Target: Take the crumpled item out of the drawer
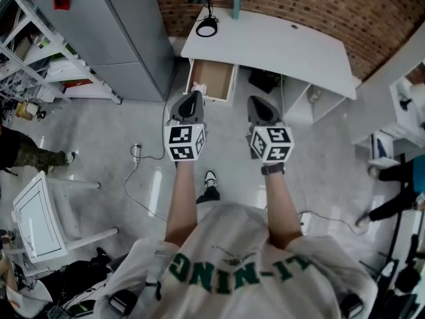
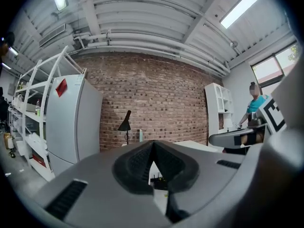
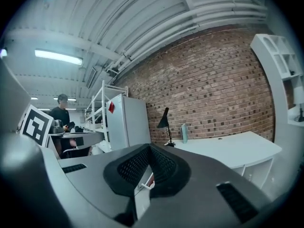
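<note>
The white desk (image 1: pixel 279 42) stands ahead against the brick wall, with its wooden drawer (image 1: pixel 214 80) pulled open below the front left edge. A pale crumpled item (image 1: pixel 198 87) lies in the drawer's near left corner. My left gripper (image 1: pixel 194 96) hovers just short of the drawer, jaws shut and empty. My right gripper (image 1: pixel 257 101) is level with it to the right, also shut with nothing held. In the left gripper view the left gripper (image 2: pixel 153 145) points at the desk. In the right gripper view the right gripper (image 3: pixel 151 149) shows the drawer's edge (image 3: pixel 148 182) through its gap.
A grey cabinet (image 1: pixel 113 32) stands left of the desk. A black lamp (image 1: pixel 204 5) and a bottle (image 1: pixel 236 2) sit on the desk. A cable (image 1: pixel 141 171) trails over the floor. A white chair (image 1: pixel 46 214) is at left, and people's legs (image 1: pixel 392 185) at right.
</note>
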`<move>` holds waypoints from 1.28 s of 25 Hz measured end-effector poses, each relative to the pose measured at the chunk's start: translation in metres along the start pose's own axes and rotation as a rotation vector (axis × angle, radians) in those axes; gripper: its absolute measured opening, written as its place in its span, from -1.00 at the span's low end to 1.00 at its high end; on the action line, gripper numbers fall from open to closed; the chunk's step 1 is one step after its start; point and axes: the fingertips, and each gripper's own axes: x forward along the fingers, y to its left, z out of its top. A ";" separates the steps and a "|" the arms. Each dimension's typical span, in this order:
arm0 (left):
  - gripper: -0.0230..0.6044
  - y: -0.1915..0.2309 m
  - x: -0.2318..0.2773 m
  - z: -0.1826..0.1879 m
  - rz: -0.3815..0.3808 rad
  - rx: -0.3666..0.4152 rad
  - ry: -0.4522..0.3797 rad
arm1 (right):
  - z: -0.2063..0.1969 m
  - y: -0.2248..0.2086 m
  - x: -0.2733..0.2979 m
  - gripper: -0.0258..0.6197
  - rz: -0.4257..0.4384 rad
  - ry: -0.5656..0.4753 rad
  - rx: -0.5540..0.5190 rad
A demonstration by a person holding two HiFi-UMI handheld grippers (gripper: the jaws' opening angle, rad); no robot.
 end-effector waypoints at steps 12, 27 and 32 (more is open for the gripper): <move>-0.95 0.101 0.090 -0.030 -0.019 -0.029 0.054 | -0.022 0.016 0.140 -0.92 0.017 0.101 -0.030; -0.95 0.162 0.202 -0.108 0.008 -0.145 0.179 | -0.098 -0.012 0.294 -0.92 0.177 0.297 -0.047; -0.95 0.178 0.243 -0.149 0.051 -0.213 0.253 | -0.137 -0.026 0.345 -0.92 0.238 0.398 -0.053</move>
